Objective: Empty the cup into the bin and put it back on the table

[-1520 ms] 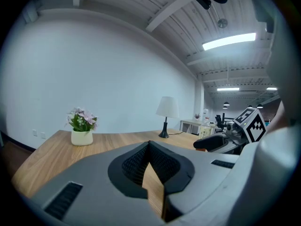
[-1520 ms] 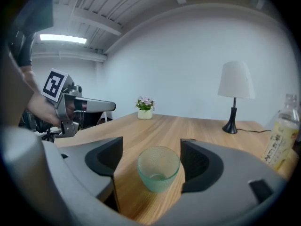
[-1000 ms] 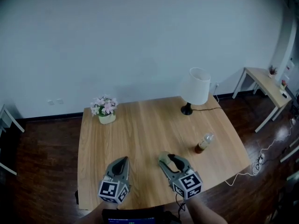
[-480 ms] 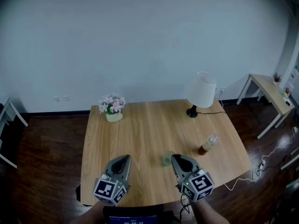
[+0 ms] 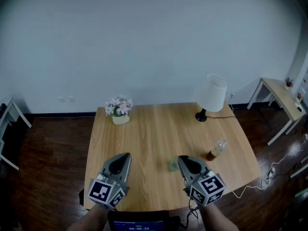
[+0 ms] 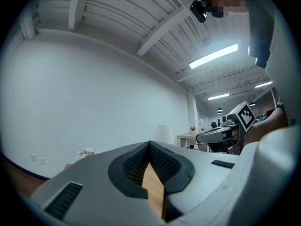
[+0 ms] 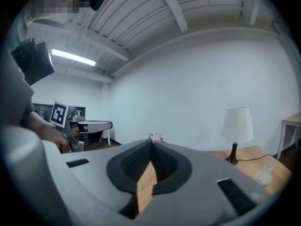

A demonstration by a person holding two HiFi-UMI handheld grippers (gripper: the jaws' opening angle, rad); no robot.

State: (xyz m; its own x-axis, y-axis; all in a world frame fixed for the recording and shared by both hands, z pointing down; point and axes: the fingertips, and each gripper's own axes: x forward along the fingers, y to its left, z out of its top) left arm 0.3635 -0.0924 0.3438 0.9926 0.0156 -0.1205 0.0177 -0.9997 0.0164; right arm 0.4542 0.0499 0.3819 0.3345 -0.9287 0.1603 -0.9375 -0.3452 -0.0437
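A small pale green cup (image 5: pixel 173 165) stands upright on the wooden table (image 5: pixel 154 129), near its front edge. My right gripper (image 5: pixel 181 159) is just right of the cup with its jaws shut and nothing between them; the right gripper view shows the pads (image 7: pixel 151 145) meeting and no cup. My left gripper (image 5: pixel 124 156) hovers over the front left of the table, also shut and empty, its pads (image 6: pixel 149 145) closed to a point. No bin is in view.
A pot of pink flowers (image 5: pixel 119 110) sits at the table's back left, a white lamp (image 5: pixel 211 95) at the back right, its cord trailing off the edge. A bottle (image 5: pixel 216 149) with brown liquid lies near the right edge. A side table (image 5: pixel 281 93) stands at far right.
The right jaws stood open at the cup one second ago and are now shut and empty. The cup stays on the table. Both grippers have risen toward the camera.
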